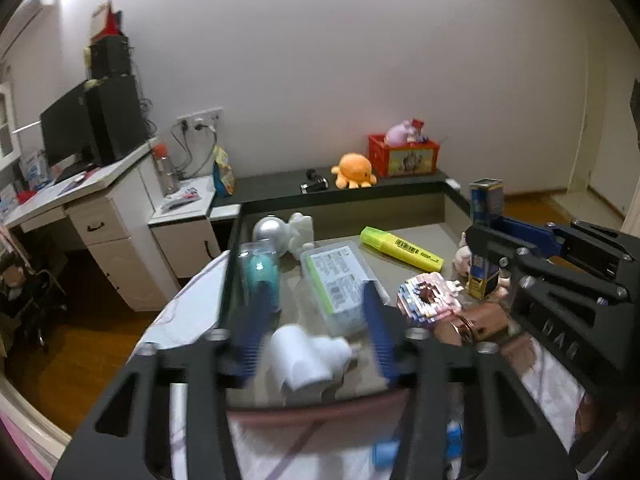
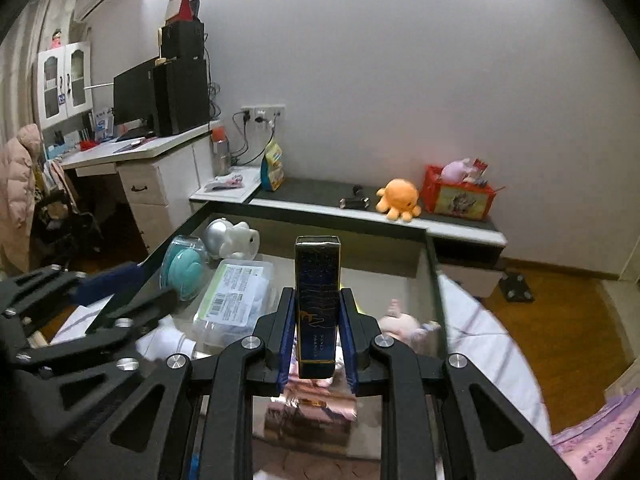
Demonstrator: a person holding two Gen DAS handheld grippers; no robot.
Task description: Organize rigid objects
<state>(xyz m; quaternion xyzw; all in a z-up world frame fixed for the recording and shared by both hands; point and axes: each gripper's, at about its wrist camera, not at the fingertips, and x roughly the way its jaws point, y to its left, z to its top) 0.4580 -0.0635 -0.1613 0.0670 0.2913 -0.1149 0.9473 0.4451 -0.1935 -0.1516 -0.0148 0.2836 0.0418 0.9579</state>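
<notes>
Clutter fills a shallow dark-rimmed tray (image 1: 236, 240) in the middle of the left wrist view. Far left in the tray stands a clear case with a teal object (image 1: 260, 276), with a silver-headed white figurine (image 1: 286, 232) behind it. Right of these lies a clear plastic box with a printed label (image 1: 338, 280), then a yellow highlighter (image 1: 400, 249) lying slantwise toward the upper right. At lower centre the left gripper (image 1: 314, 320) stands released, its blue fingers (image 1: 378, 332) either side of a blurred white object (image 1: 304, 356) without pressing on it. Right of that sits a pink-and-white pixelated block (image 1: 428, 294).

At the right edge, the right gripper (image 2: 318, 330) is clenched on a tall dark blue box with gold print (image 2: 317, 300), held upright above the tray; a pale pink doll (image 2: 400, 326) lies just right of it.
</notes>
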